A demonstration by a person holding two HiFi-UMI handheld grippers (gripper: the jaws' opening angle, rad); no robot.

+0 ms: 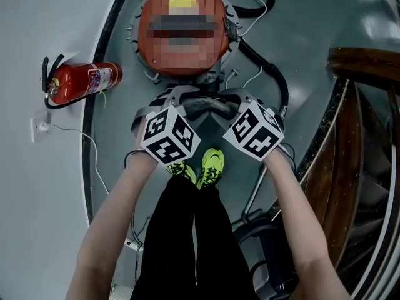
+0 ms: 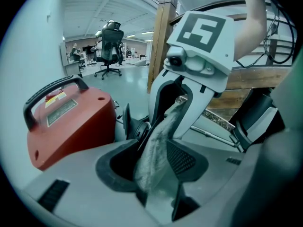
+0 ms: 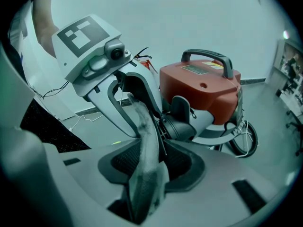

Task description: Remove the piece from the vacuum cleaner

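My left hand-held gripper [image 2: 151, 163] and right hand-held gripper [image 3: 154, 167] are each part-closed, clamping the grey piece [image 1: 203, 107] just in front of the vacuum cleaner [image 1: 184, 60]. 2 grips, probably for an even pull-off.

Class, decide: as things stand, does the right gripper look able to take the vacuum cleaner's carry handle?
Probably not yet: the right gripper is closed on the grey strip, which the left gripper also grips. The handle itself stands clear on top.
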